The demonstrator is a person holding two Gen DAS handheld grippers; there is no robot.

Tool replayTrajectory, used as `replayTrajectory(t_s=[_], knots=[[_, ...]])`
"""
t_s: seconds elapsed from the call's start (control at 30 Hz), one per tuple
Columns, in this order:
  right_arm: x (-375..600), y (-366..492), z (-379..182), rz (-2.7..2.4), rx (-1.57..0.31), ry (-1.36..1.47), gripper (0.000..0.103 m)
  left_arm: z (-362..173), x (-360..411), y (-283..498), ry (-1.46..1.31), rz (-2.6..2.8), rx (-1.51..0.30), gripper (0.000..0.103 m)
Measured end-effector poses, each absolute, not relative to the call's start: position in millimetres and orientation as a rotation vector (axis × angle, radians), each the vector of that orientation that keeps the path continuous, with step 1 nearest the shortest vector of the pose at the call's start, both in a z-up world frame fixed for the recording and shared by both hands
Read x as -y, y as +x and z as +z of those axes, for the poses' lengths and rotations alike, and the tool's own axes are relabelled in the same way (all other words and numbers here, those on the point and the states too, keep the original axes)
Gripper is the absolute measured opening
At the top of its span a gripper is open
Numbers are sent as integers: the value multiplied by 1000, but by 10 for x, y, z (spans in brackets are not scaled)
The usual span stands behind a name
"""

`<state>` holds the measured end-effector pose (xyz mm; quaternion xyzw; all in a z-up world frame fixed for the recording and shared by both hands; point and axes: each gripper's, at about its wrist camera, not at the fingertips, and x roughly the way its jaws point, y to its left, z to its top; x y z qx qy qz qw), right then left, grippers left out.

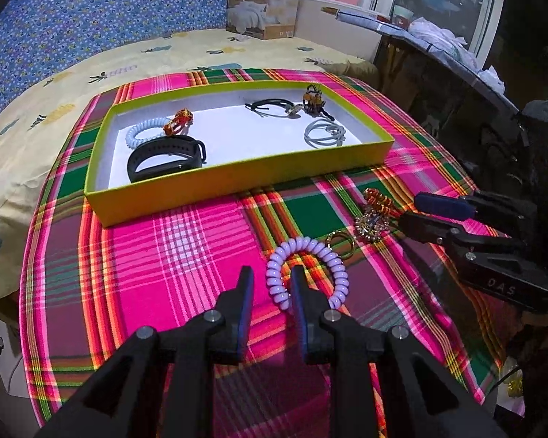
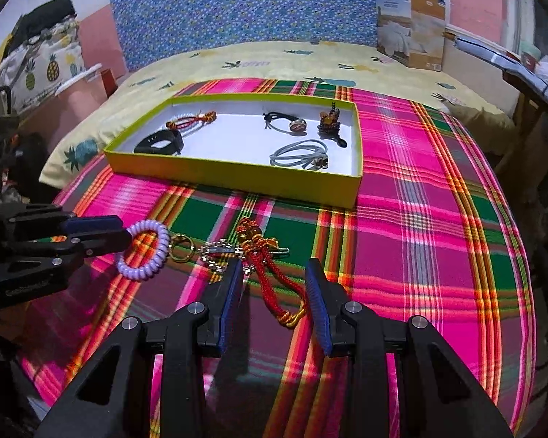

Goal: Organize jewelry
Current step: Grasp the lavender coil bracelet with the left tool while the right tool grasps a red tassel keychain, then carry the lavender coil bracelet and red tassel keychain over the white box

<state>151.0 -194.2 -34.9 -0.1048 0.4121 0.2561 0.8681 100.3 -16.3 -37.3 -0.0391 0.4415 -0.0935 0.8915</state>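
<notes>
Left gripper (image 1: pixel 272 284): black, blue-padded fingers parted; one side of the lilac spiral-coil plastic bracelet (image 1: pixel 312 273) lies between them, pads not visibly pressing on it. The bracelet lies flat on the cloth, and a gold key ring (image 1: pixel 341 244) lies at its far edge.

Right gripper (image 2: pixel 276 284): fingers spread apart, straddling the red and gold braided cord charm (image 2: pixel 270 273) without clamping it. Charm's long axis runs from its loop near the fingers away toward the knotted head, pointing at the box. A silver chain piece (image 2: pixel 219 252) lies crosswise beside the head, between charm and key ring.

Support: pink, green and orange plaid cloth (image 2: pixel 420 237), spread over a yellow pineapple-print sheet (image 2: pixel 274 62).

Beyond, well apart from the loose items: shallow yellow-green cardboard box with white floor (image 1: pixel 237 179), long side facing the grippers. Contents: black fitness band (image 1: pixel 164 158), white coil bracelet (image 1: pixel 142 133), orange-red charm (image 1: pixel 179 124), black and grey cord (image 1: pixel 270 107), grey looped cord (image 1: pixel 325 133), small amber figurine (image 1: pixel 312 100).

Far edge: printed carton picturing bedding (image 1: pixel 263 3), lettering "WOOL QUILT" faintly legible. Behind it, blue dotted fabric (image 1: pixel 109 18). "DAS" is embossed on the right gripper's body.
</notes>
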Motion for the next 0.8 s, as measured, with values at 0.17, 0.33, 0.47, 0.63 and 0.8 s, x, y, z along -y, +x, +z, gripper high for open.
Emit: replayTrajectory(t_s=[0.17,0.33,0.47,0.63,0.8], knots=[[1907,1545,-414,552,-882,-265,35,-391,197,1025,-53,-188,-911,21],[1856,1502,-438,577,-878,-320,14,-395,228,1037,-30,-181,-902,21],[1826,1465,-437,580,-870,-342,6,-397,241,1037,-23,-177,-896,21],[1853,1438,-409,571,-868,-317,6,-399,265,1016,-6,-177,-890,11],[1907,1384,-353,564,-859,-278,6,-391,259,993,-16,-183,-888,10]])
